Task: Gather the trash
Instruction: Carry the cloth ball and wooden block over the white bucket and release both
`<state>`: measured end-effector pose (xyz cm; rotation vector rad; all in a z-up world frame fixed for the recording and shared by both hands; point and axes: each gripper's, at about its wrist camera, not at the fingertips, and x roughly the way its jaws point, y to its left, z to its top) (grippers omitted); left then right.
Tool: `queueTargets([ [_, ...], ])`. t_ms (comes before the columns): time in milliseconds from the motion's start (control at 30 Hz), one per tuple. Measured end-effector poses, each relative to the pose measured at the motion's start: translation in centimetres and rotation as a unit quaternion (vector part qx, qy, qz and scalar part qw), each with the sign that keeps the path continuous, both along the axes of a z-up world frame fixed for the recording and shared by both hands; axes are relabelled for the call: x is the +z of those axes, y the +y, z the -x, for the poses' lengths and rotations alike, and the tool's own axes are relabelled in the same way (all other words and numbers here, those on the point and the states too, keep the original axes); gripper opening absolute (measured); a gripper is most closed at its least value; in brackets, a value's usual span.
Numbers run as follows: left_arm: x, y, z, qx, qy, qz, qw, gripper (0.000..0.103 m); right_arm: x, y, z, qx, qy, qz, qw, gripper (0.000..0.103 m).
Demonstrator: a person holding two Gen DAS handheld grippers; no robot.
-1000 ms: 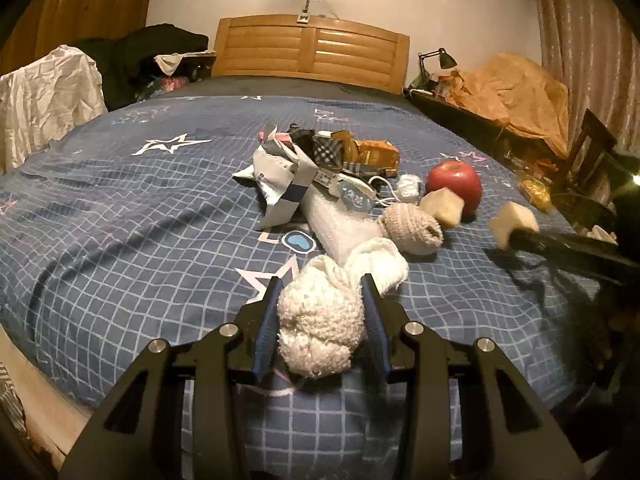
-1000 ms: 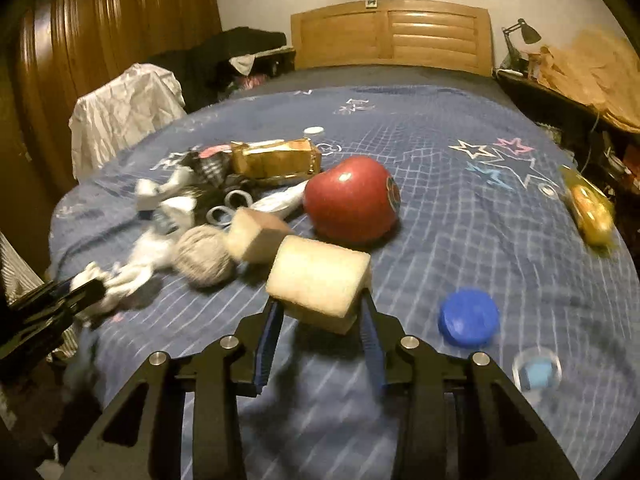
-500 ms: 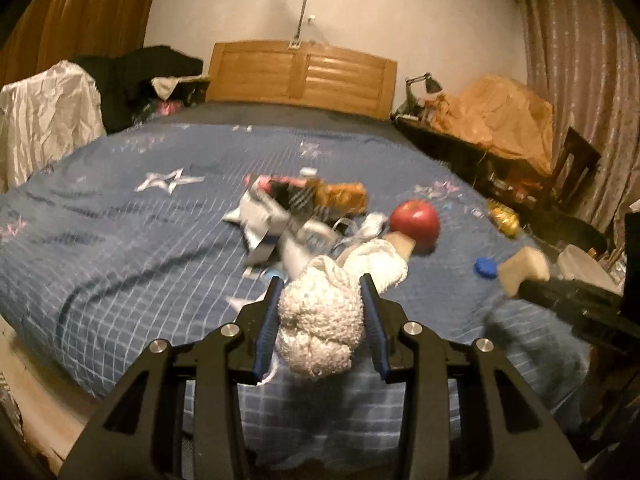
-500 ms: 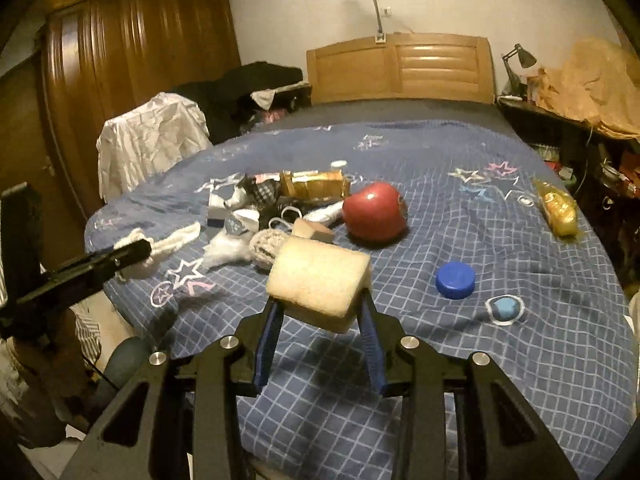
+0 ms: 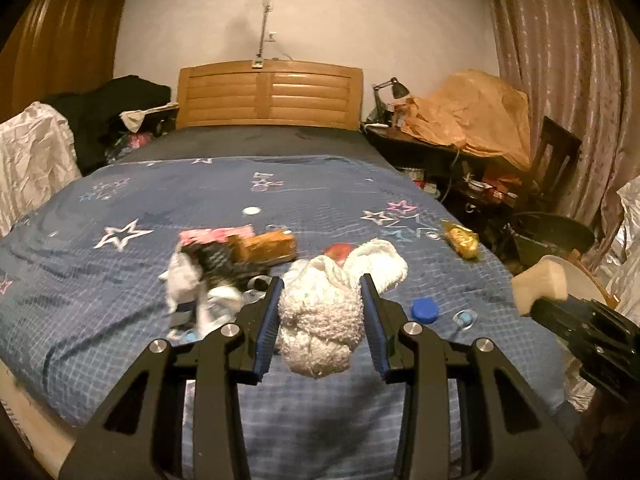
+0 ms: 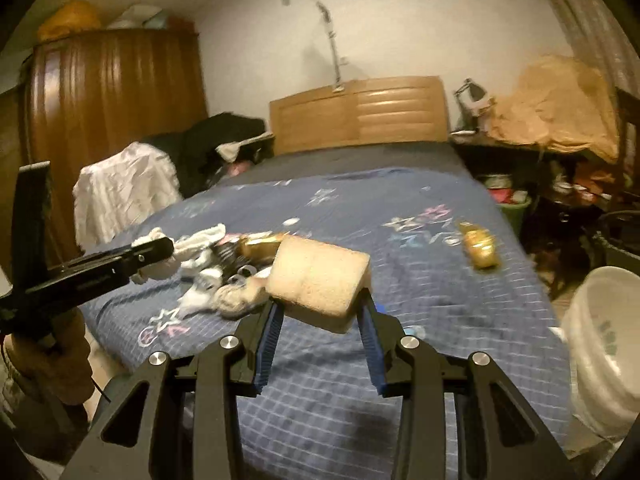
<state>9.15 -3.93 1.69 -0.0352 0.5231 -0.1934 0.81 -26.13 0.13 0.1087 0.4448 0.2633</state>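
Observation:
My left gripper [image 5: 320, 320] is shut on a white fluffy cloth wad [image 5: 320, 320], held in the air off the near edge of the blue bed. My right gripper [image 6: 320, 316] is shut on a tan sponge block [image 6: 318, 286], also lifted clear of the bed; it shows at the right of the left wrist view [image 5: 540, 286]. A white bucket [image 6: 604, 344] stands on the floor to the right of the bed. A heap of trash [image 5: 224, 268] lies mid-bed: white paper, dark wrappers, a gold box [image 5: 268, 246].
A red apple [image 5: 338, 251], a blue cap [image 5: 425, 309], a clear lid [image 5: 464, 316] and a gold wrapper [image 5: 462, 239] lie on the bed. A cluttered desk and dark basin [image 5: 552, 236] stand right. A chair with white cloth [image 6: 120, 196] stands left.
Both grippers have pulled back and risen from the bed with their loads. The bed's near edge and the white bucket have come into view.

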Motion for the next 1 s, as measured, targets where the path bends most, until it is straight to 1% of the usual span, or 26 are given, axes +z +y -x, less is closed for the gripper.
queueTargets([
  [133, 0.4, -4.2, -1.2, -0.028, 0.003, -0.007, 0.9996, 0.037, 1.3, -3.4, 1.2, -0.041, -0.011, 0.002, 0.999, 0.039],
  [267, 0.7, -8.6, -2.3, -0.064, 0.002, -0.017, 0.9978, 0.037, 2.7, -8.1, 2.3, -0.095, -0.021, 0.003, 0.995, 0.039],
  [467, 1.2, -16.2, -3.7, -0.120, -0.010, -0.034, 0.9921, 0.037, 4.7, -16.0, 4.1, -0.178, -0.026, 0.013, 0.984, 0.039],
  [633, 1.1, -22.2, -4.8, -0.165, -0.011, -0.045, 0.9853, 0.037, 5.2, -22.7, 4.9, -0.235, -0.006, 0.015, 0.972, 0.039],
  [733, 0.9, -25.9, -5.4, -0.191, -0.010, -0.056, 0.9800, 0.037, 5.3, -26.3, 5.1, -0.260, 0.008, 0.026, 0.965, 0.039],
  [833, 0.6, -29.3, -6.3, -0.213, -0.004, -0.065, 0.9748, 0.037, 4.8, -29.5, 4.6, -0.275, 0.030, 0.027, 0.960, 0.039],
  [1000, -0.1, -33.7, -7.6, -0.238, 0.010, -0.071, 0.9686, 0.037, 3.9, -33.8, 3.1, -0.297, 0.061, 0.037, 0.952, 0.039],
])
